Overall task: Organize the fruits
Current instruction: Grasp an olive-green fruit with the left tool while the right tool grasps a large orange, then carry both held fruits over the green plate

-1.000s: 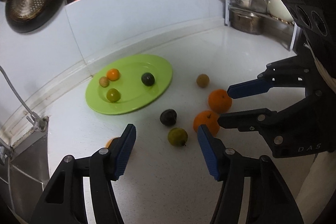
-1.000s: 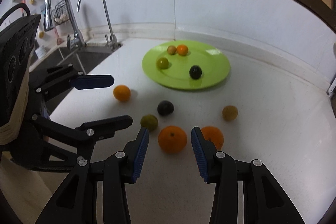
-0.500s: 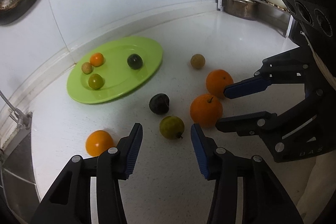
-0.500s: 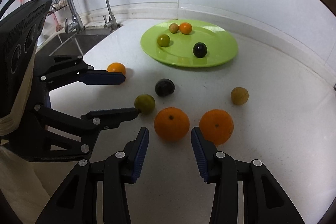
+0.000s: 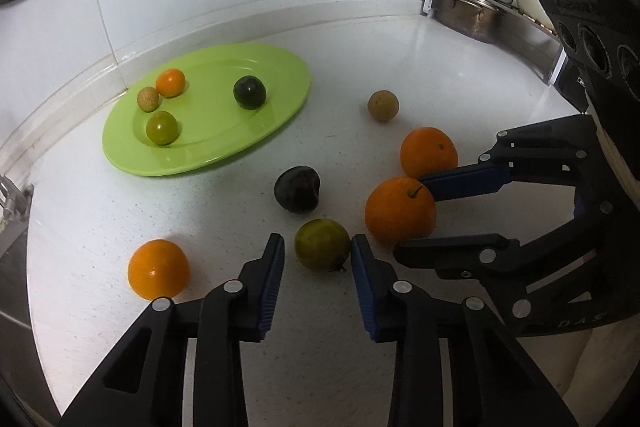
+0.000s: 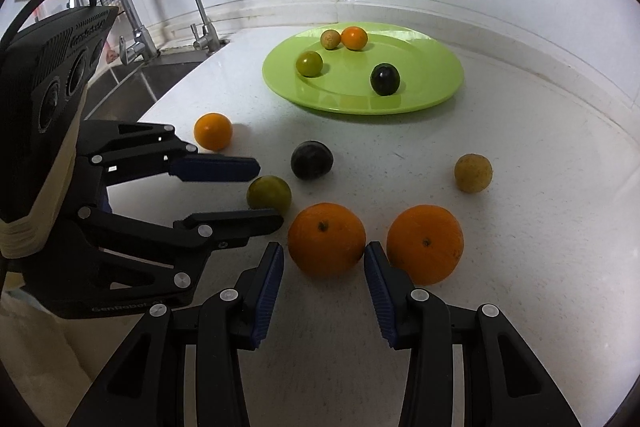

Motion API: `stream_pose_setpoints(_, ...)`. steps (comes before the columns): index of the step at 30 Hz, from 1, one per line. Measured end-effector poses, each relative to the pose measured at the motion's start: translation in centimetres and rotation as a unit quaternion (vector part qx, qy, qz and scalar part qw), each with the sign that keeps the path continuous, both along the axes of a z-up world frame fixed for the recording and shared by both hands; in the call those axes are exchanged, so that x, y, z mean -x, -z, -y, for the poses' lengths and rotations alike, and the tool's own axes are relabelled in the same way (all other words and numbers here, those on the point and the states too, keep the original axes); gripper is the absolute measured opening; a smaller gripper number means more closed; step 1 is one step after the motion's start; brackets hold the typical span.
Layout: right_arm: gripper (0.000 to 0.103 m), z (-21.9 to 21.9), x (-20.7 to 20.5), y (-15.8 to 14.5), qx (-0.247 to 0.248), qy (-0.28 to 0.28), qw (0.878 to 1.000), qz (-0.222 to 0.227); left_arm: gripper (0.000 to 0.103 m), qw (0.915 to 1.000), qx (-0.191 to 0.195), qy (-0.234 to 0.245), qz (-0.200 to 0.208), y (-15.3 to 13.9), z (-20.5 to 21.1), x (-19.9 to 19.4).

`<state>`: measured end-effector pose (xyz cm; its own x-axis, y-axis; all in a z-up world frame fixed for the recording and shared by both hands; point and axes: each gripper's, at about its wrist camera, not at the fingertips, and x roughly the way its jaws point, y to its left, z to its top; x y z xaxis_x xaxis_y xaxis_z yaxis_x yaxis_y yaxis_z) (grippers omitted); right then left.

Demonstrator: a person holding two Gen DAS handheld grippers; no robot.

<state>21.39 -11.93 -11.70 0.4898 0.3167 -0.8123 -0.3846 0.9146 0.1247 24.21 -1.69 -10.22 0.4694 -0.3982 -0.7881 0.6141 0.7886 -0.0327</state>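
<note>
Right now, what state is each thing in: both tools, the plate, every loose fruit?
Left tool, open, jaws just been closing; green fruit between the tips, not yet clamped.
Right tool, open, tips flank near orange.
Plate, holds four small fruits.
Far orange, loose on counter.
Dark fruit, loose on counter.
Small orange, loose on counter.
Tan fruit, loose on counter.

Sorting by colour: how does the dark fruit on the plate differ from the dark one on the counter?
The dark fruit on the plate looks smaller and smoothly oval; the dark fruit on the counter looks larger, with a dimple in the left wrist view. The first sits on the green plate. Both are glossy, near-black.
</note>
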Motion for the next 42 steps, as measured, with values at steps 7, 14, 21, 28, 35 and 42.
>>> stream_pose_setpoints(7, 0.043, 0.1, -0.4, 0.3, -0.013, 0.005, 1.0, -0.003, 0.029, 0.9999, 0.001, -0.015, -0.002, -0.2, -0.4, 0.0)
stream_pose_setpoints(14, 0.042, 0.1, -0.3, 0.1, -0.018, 0.005, 1.0, 0.003, 0.029, 0.9985, 0.011, -0.053, 0.003, -1.3, -1.4, 0.5)
stream_pose_setpoints(21, 0.042, -0.2, 0.3, -1.3, -0.025, 0.002, 0.999, 0.023, 0.029, 0.9959, 0.029, -0.084, 0.019, -3.0, -2.2, 1.1)
stream_pose_setpoints(28, 0.042, 0.1, 0.1, -3.3, -0.048, 0.017, 0.998, 0.048, 0.029, 0.9911, 0.046, -0.115, 0.047, -5.1, -2.9, 1.2)
stream_pose_setpoints(35, 0.042, 0.3, -0.1, -5.7, -0.062, 0.026, 0.994, 0.083, 0.029, 0.9888, 0.047, -0.12, 0.075, -7.1, -3.2, 1.0)
stream_pose_setpoints(42, 0.042, 0.7, -0.7, -8.1, -0.073, 0.035, 0.989, 0.123, 0.029, 0.9852, 0.052, -0.119, 0.112, -9.2, -3.0, 0.4)
